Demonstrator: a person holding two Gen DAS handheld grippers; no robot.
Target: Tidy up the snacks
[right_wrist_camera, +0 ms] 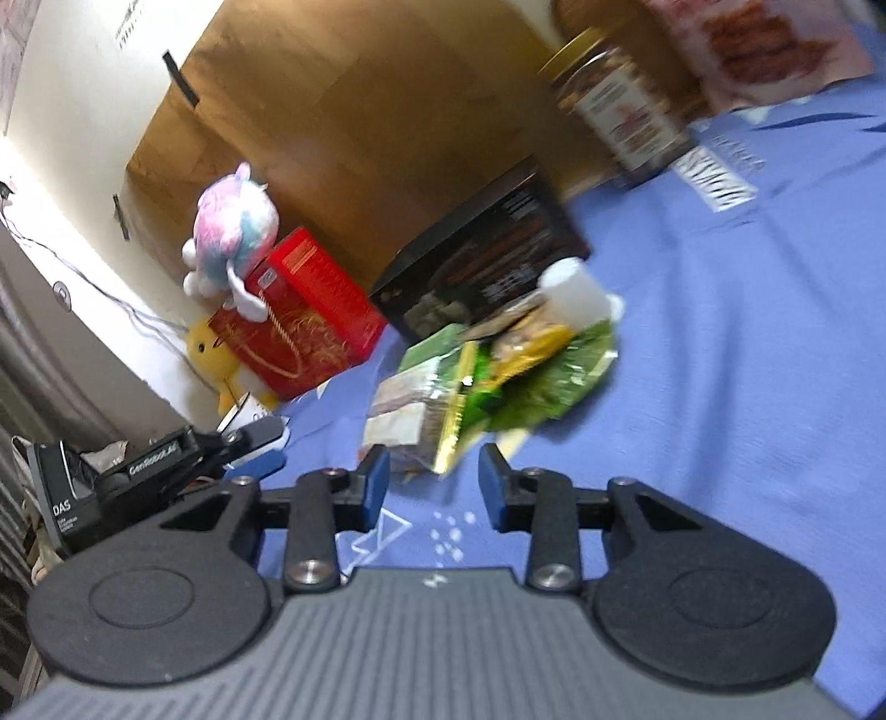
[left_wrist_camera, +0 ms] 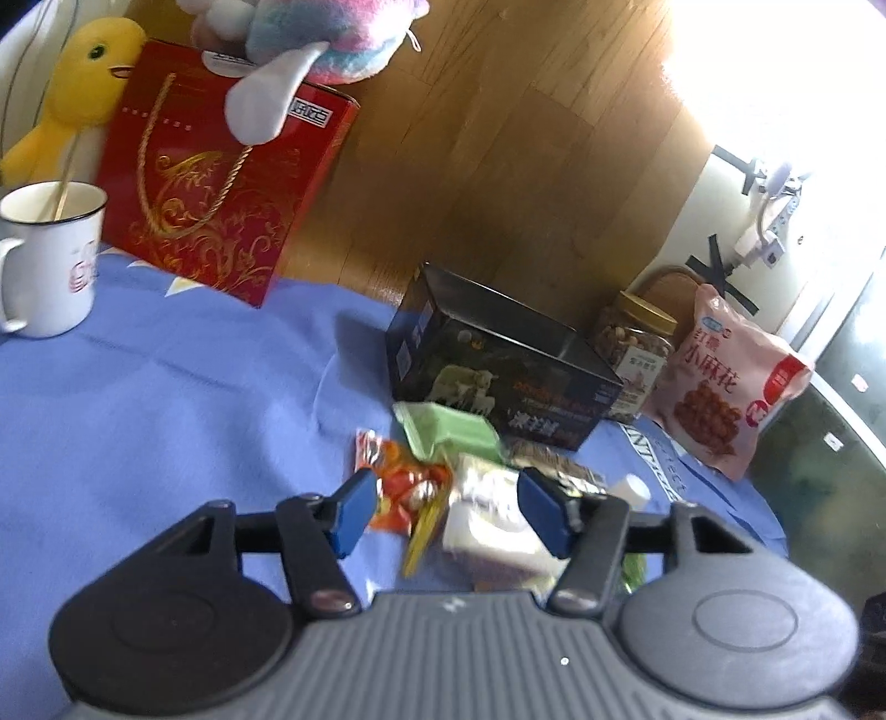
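Snack packets (left_wrist_camera: 470,476) heaped on blue cloth (left_wrist_camera: 166,387), beside black box (left_wrist_camera: 498,365).

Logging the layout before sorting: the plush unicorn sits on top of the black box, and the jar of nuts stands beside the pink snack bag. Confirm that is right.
Not quite. The plush unicorn sits on the red gift box, not the black box, as the left wrist view shows. The jar of nuts does stand beside the pink snack bag.

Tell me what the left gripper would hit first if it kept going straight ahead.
Probably the white-wrapped snack lying between the left gripper fingers, at the near edge of the snack pile; the black box stands beyond. Blur makes depth uncertain.
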